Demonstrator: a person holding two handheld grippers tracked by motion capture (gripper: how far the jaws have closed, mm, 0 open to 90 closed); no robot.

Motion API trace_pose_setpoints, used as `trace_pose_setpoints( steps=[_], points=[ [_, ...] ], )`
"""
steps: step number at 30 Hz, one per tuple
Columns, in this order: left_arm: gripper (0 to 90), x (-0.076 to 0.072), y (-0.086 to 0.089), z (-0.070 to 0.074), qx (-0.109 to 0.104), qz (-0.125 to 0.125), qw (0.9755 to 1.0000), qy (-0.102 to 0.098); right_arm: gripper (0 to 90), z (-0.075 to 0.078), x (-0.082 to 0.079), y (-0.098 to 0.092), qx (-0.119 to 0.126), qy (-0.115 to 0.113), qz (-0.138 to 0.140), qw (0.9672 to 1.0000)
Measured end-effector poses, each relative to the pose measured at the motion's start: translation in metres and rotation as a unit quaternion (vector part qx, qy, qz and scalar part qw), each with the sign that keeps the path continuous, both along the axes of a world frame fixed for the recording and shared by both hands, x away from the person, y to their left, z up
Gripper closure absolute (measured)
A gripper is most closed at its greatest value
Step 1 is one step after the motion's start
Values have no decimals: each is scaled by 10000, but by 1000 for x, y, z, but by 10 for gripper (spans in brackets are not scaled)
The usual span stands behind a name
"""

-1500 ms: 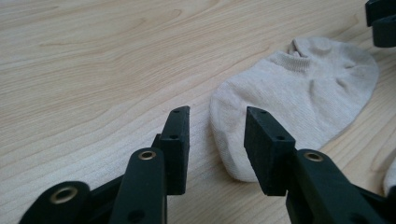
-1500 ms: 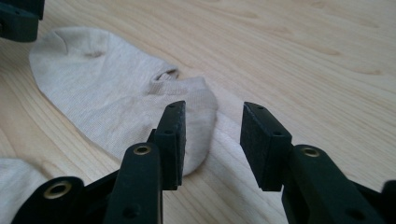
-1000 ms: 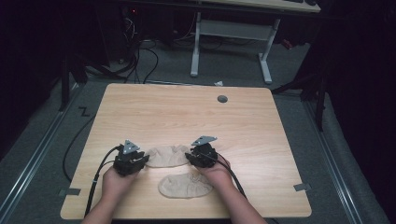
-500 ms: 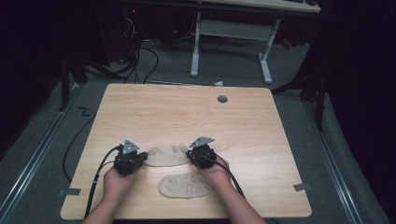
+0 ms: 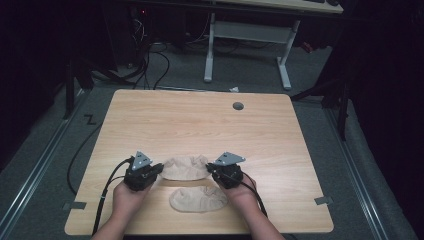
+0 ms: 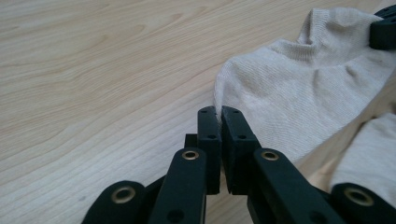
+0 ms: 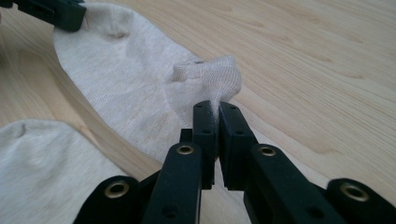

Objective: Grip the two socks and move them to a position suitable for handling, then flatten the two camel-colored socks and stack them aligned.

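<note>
Two beige ankle socks lie on the wooden table. The farther sock stretches between my grippers. My left gripper has just been closing and is shut on that sock's left edge, with cloth pinched between its pads. My right gripper has also just been closing and is shut on the cuff end, with cloth pinched at its tips. The sock sags between the two grips. The second sock lies flat just nearer, between the person's hands.
A round cable hole sits in the table's far right part. Beyond the table stand a white desk frame and floor cables. Each gripper trails a black cable toward the near edge.
Both grippers' jaws have closed on the ends of the farther sock. The hands have shifted slightly and the sock has bunched a little between them.
</note>
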State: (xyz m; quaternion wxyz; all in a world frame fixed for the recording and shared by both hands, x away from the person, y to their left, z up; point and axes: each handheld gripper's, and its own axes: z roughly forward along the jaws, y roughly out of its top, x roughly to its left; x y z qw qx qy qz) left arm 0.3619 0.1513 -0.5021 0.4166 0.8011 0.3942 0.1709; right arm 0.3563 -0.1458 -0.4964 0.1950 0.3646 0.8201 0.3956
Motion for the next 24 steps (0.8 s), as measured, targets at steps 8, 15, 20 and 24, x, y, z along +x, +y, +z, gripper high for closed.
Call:
trace_pose_setpoints(
  steps=[8,15,20,24],
  points=[
    [866,-5,-10,5,3,-83,9999,-113,862,4,-13,-13,159,-165,-61,9997],
    [866,-8,-20,9,-46,-187,9998,-112,862,10,-23,-25,201,-279,-89,9994],
    [866,-14,-26,9,50,-324,9994,-121,862,14,-29,-34,252,-359,-128,9990],
    [866,-23,-27,11,-21,-323,9995,-51,862,18,-40,-40,286,-423,-118,9986]
  ],
)
